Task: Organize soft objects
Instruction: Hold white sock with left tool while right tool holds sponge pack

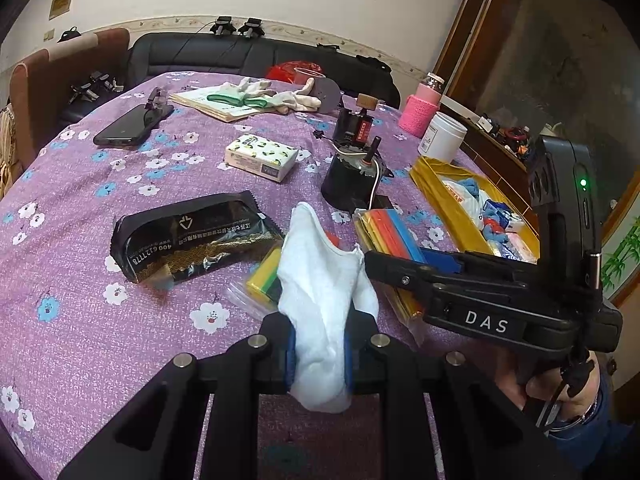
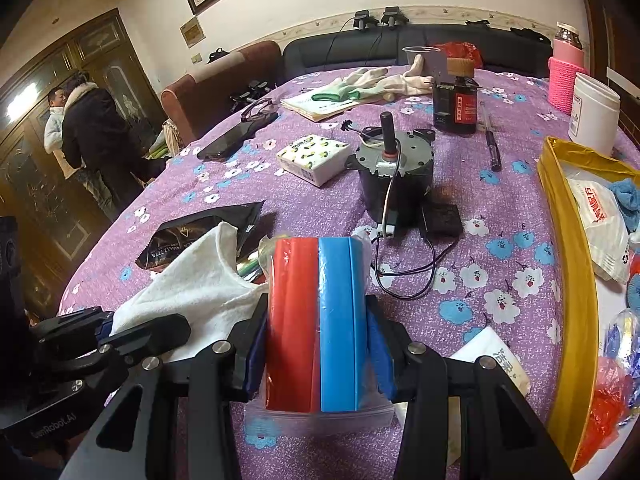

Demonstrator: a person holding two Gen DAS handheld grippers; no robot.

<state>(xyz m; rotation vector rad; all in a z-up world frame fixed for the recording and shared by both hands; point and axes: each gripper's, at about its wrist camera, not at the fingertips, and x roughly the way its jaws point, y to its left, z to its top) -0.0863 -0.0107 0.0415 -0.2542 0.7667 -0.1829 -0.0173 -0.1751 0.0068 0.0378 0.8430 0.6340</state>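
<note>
Holding white cloth [image 1: 320, 300] pinched in my left gripper [image 1: 319, 360]; right gripper [image 2: 318, 344] clamps the bagged red-blue sponge pack [image 2: 316, 320] above the tablecloth [image 1: 100, 320], likely bound for yellow box [image 2: 576, 280].

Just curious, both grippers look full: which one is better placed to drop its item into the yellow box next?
Probably the right hand-held gripper. It grips the red-and-blue bagged pack, and the yellow box lies right beside it. The left hand-held gripper, clamping the white cloth, sits farther from the box.
</note>
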